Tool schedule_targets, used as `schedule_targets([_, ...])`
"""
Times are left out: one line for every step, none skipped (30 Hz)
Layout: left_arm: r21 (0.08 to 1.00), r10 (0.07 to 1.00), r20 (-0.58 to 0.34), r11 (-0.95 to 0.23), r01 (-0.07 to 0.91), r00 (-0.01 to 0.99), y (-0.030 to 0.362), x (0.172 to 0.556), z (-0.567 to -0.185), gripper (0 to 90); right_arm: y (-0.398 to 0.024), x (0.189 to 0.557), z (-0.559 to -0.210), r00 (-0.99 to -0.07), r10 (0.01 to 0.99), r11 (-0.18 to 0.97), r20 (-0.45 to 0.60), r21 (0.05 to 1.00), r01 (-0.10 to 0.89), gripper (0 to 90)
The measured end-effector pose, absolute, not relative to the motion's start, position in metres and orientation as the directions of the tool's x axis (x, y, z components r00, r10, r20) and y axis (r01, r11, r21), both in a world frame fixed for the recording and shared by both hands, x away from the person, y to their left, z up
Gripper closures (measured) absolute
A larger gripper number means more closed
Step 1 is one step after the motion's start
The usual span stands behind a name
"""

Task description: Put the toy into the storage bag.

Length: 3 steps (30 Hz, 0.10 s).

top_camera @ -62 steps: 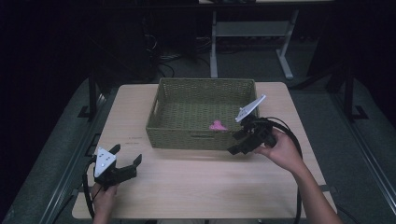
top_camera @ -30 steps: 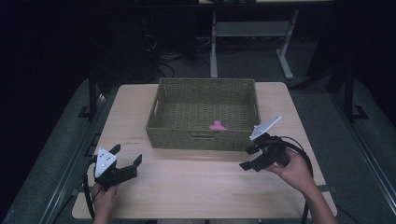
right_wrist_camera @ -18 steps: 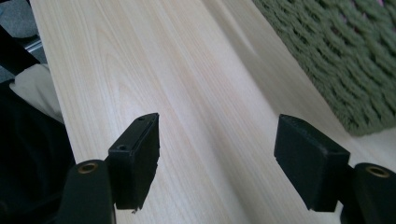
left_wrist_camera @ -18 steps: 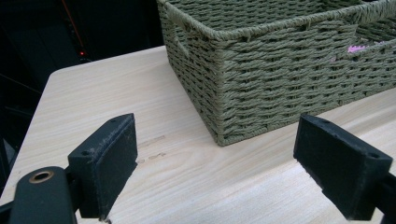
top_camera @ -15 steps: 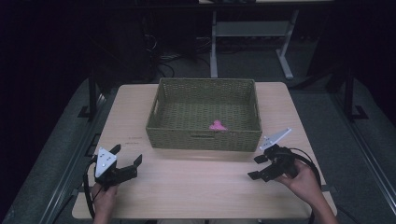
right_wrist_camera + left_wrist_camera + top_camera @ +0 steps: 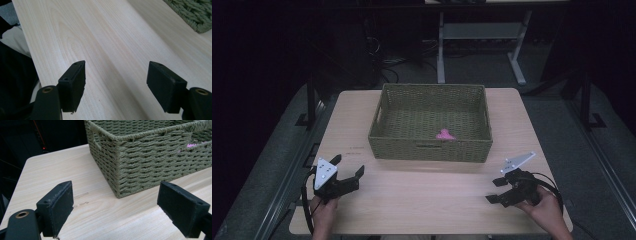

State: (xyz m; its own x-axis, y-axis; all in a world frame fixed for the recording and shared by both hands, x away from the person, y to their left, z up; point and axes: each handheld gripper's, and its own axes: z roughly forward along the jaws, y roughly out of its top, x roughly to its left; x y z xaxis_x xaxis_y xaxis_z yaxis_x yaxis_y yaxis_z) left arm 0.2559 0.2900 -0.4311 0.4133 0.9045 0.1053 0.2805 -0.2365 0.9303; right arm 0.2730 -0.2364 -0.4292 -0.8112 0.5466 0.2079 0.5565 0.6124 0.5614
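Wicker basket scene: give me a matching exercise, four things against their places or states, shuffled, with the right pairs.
Things:
1. wicker basket
2. pink item
3. left gripper
4. right gripper

Places or states:
A. open and empty, near the table's front right corner
B. lying inside the basket
C. open and empty, near the front left corner
D. standing mid-table towards the far edge

Pairs: 1-D, 2-B, 3-C, 4-A

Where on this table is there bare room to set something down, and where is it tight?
The widest bare patch of the table is the front strip between the left gripper and the right gripper, in front of the basket. Narrower bare strips flank the basket left and right. Inside it, only the pink thing occupies the floor. The strip behind the basket is tight.
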Motion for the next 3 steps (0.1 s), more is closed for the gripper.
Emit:
schedule_targets([0.931,0.905,0.105,-0.236,0.28,0.413,0.2894,0.2561,-0.4312,13.0,-0.2368,0.2718,-0.4299,-0.812,0.546,0.611,0.207,0.565,0.555,30.8])
schedule_targets([0.93,0.905,0.105,-0.236,0.28,0.413,0.2889,0.2562,-0.4312,13.0,-0.2377,0.2697,-0.4312,-0.809,0.548,0.606,0.211,0.567,0.558,30.7])
schedule_targets([0.93,0.904,0.106,-0.236,0.28,0.414,0.2886,0.2562,-0.4312,13.0,-0.2384,0.2681,-0.4326,-0.807,0.551,0.601,0.211,0.571,0.56,30.7])
